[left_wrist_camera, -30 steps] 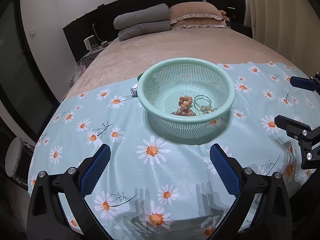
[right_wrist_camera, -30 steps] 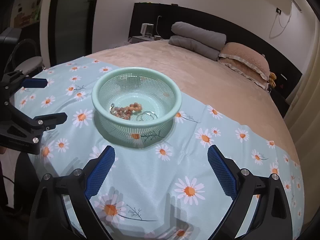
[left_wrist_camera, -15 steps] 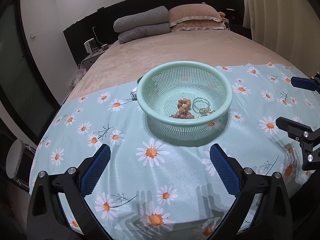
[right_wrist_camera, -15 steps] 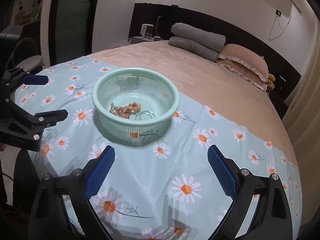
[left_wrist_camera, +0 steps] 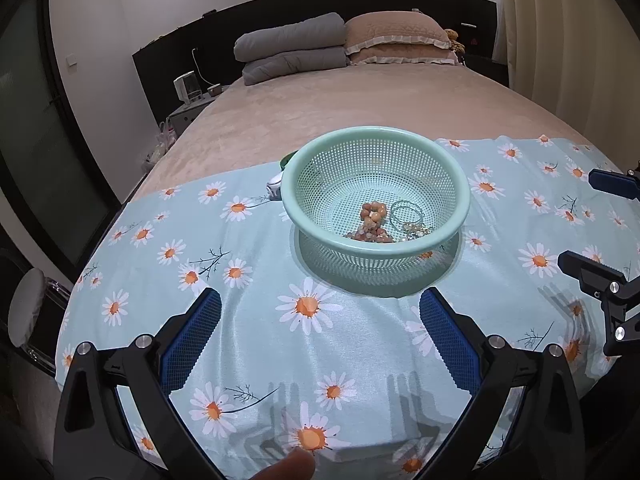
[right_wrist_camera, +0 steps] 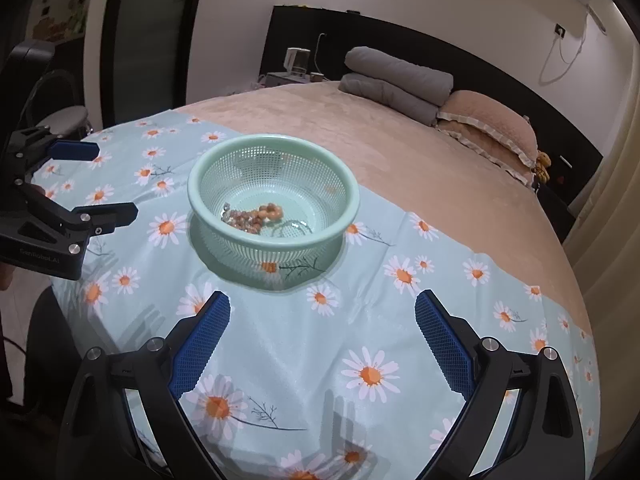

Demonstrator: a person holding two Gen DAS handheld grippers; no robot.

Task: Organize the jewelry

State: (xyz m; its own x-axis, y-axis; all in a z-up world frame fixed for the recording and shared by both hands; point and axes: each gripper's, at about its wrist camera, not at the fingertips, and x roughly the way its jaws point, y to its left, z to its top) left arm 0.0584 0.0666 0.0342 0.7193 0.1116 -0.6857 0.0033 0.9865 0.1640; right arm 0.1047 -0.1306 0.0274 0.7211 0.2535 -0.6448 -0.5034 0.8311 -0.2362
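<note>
A mint-green perforated basket [left_wrist_camera: 460, 216] stands on a daisy-print cloth [left_wrist_camera: 248, 320] on the bed. In it lie an orange-brown bead bracelet [left_wrist_camera: 372, 214], a thin ring bangle [left_wrist_camera: 406, 213] and a small chain tangle [left_wrist_camera: 416, 230]. My left gripper [left_wrist_camera: 320, 308] is open and empty, held short of the basket. My right gripper [right_wrist_camera: 322, 310] is open and empty, also short of the basket [right_wrist_camera: 340, 222], where the beads [right_wrist_camera: 260, 216] show. Each gripper appears at the edge of the other's view, the right one [left_wrist_camera: 592, 232] and the left one [right_wrist_camera: 96, 184].
A small white and green object [left_wrist_camera: 280, 184] peeks out behind the basket's left side. Grey folded blankets [left_wrist_camera: 292, 48] and a pink pillow [left_wrist_camera: 396, 36] lie at the bed's head. A nightstand [left_wrist_camera: 192, 100] stands at the left. The cloth's front edge drops off below the grippers.
Both grippers have pulled back and lifted a little, so the basket sits slightly farther away in both views. Both stay open. The jewelry has not moved.
</note>
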